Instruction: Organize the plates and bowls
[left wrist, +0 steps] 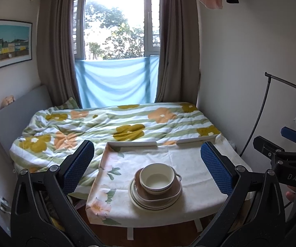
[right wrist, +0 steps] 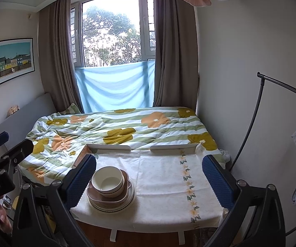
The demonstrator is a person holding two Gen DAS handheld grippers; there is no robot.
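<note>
A cream bowl (left wrist: 156, 176) sits in a brown two-handled dish (left wrist: 169, 194), which rests on stacked cream plates (left wrist: 135, 198) with dark rims, on the cloth-covered table (left wrist: 189, 158). The same stack shows in the right wrist view: bowl (right wrist: 107, 180), brown dish (right wrist: 125, 197), plates (right wrist: 130, 201). My left gripper (left wrist: 148, 164) is open and empty, held back above the stack. My right gripper (right wrist: 149, 174) is open and empty, with the stack next to its left finger (right wrist: 82, 177). The right gripper also shows at the right edge of the left wrist view (left wrist: 288, 156).
A bed with a flowered quilt (left wrist: 117, 123) lies behind the table. The table has low white rails (left wrist: 131, 143) along its far edge. A black clothes rack (right wrist: 259, 107) with hanging clothes stands at the right wall. Curtains and a window are behind.
</note>
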